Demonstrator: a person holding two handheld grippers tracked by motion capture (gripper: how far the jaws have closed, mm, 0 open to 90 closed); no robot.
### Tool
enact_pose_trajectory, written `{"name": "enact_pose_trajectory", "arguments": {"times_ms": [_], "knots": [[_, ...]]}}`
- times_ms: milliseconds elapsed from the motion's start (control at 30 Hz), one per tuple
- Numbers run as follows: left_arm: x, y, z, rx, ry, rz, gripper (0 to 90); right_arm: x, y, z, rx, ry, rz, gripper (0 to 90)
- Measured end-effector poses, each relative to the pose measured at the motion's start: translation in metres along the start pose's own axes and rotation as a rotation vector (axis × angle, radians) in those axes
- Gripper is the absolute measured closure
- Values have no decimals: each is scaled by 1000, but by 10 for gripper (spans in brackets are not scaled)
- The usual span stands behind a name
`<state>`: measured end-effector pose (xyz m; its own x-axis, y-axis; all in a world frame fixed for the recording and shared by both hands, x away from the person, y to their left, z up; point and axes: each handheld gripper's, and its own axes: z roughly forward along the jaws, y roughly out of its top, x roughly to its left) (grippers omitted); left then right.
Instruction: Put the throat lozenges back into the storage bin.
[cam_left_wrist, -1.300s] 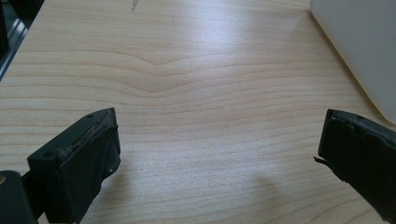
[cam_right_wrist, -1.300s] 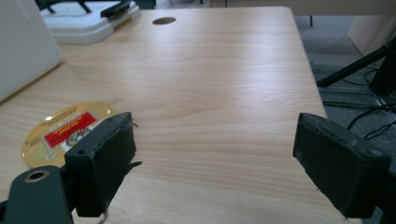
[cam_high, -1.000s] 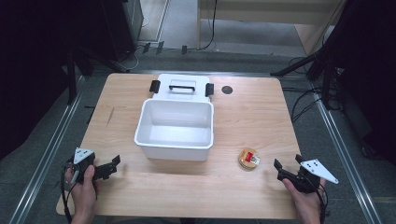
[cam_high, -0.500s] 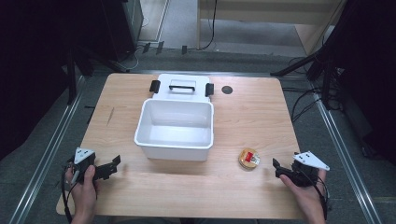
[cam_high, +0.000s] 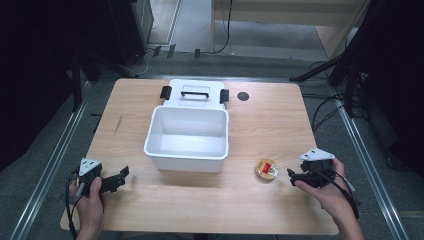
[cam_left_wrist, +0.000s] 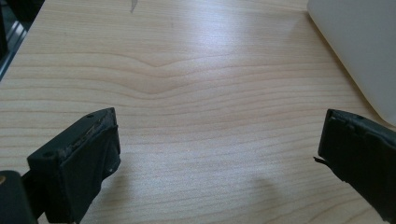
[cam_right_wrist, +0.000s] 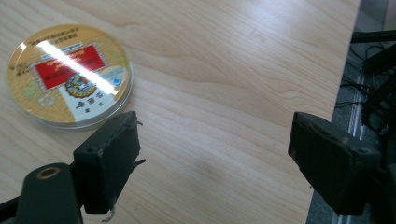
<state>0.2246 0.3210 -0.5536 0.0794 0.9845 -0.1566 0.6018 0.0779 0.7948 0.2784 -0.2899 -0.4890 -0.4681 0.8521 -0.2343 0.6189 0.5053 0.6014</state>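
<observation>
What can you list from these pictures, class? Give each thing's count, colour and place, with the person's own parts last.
table: one, light wood, middle of the high view.
bin: one, white, open and empty, centre of the table.
lid: one, white with black latches and handle, flat behind the bin.
round tin: one, gold with a red label, right of the bin near the front.
dark round spot: one, black, on the table right of the lid.
left tool: one, black, jaws apart, front left over bare wood.
right tool: one, black, jaws apart, just right of the tin.
hands: two, at the front edge, one holding each tool.
</observation>
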Motion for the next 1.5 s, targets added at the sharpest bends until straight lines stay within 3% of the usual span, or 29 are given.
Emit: {"name": "enact_pose_trajectory", "arguments": {"times_ms": [200,300,433,533,667,1067,1500], "knots": [[0,0,0,0,-6,-3,0,6,18,4,135,40,-101,149],[0,0,0,1,-7,-3,0,11,26,7,202,97,-154,147],[0,0,0,3,-9,-5,0,18,36,11,275,128,-216,154],[0,0,0,4,-9,-3,0,24,43,14,330,192,-268,155],[1,0,0,6,-12,-5,0,34,50,17,386,247,-309,154],[1,0,1,8,-16,-5,0,55,72,33,430,287,-356,151],[1,0,1,7,-19,-6,0,67,82,49,469,260,-367,155]]}}
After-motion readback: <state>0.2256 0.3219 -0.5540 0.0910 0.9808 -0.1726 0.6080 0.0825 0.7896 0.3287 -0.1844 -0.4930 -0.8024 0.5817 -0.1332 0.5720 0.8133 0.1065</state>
